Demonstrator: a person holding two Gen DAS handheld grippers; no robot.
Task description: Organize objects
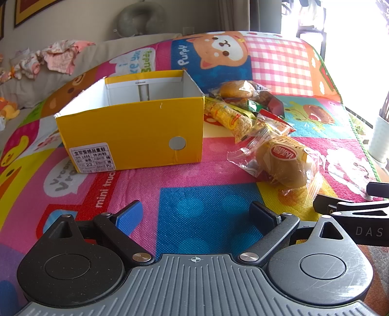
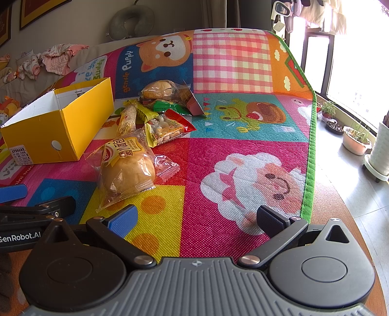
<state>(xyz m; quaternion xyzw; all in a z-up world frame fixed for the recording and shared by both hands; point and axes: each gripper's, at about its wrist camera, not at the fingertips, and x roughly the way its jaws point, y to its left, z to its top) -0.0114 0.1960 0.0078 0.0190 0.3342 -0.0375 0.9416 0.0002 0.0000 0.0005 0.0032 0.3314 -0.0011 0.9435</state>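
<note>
An open yellow cardboard box (image 1: 131, 128) (image 2: 73, 121) stands on a colourful play mat (image 1: 194, 214) (image 2: 243, 121), its white inside bare as far as I can see. To its right lies a pile of wrapped snacks (image 1: 245, 109) (image 2: 165, 114). Nearest to me is a wrapped bread bun (image 1: 284, 160) (image 2: 127, 167). My left gripper (image 1: 197, 216) is open over the mat in front of the box, nothing between its fingers. My right gripper (image 2: 197, 218) is open too, just short and right of the bun. Each gripper shows at the edge of the other's view.
A sofa with crumpled clothes (image 1: 58, 56) and a neck pillow (image 2: 131, 19) runs along the back. The mat's green edge (image 2: 311, 145) is on the right, with bare floor, potted plants (image 2: 356, 138) and a window beyond.
</note>
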